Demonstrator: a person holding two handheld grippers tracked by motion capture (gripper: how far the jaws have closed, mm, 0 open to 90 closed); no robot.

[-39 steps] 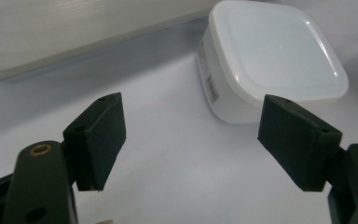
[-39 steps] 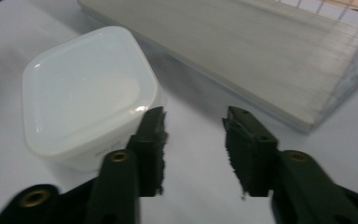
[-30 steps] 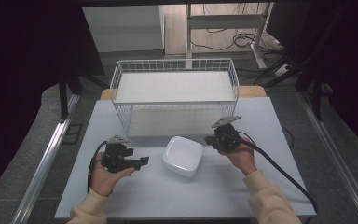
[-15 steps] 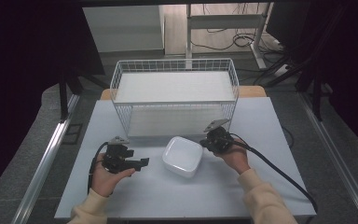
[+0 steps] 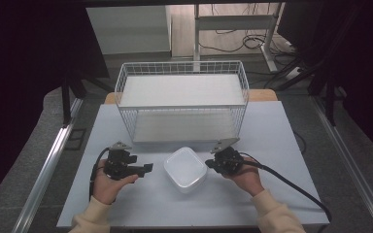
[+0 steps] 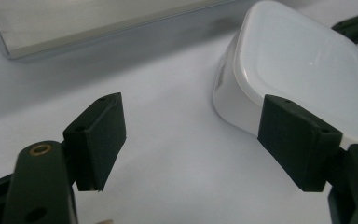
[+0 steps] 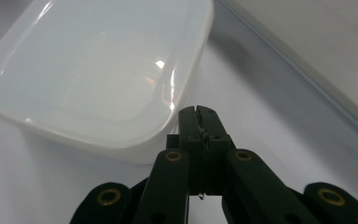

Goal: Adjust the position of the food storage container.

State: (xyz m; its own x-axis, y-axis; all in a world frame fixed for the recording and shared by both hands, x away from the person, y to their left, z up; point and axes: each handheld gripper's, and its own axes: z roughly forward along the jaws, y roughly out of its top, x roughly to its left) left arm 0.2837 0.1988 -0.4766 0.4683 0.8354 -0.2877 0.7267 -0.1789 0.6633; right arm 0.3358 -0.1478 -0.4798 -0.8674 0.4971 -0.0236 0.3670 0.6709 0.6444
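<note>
While closed, right hand-held gripper [image 7: 199,111] sits just beside white container [image 7: 98,70].

A white plastic box [image 5: 185,169] with rounded corners sits flat on the table, its glossy white lid [image 7: 98,65] shut on top. It is squarish and shallow and lies turned cornerwise, just in front of the wire basket. A small printed label [image 6: 221,77] shows on one side wall.

white lidded container [image 5: 185,169]: 1 | wire basket [image 5: 182,99]: 1 | gripper: 2, left gripper [image 5: 146,168], right gripper [image 5: 210,165]
</note>
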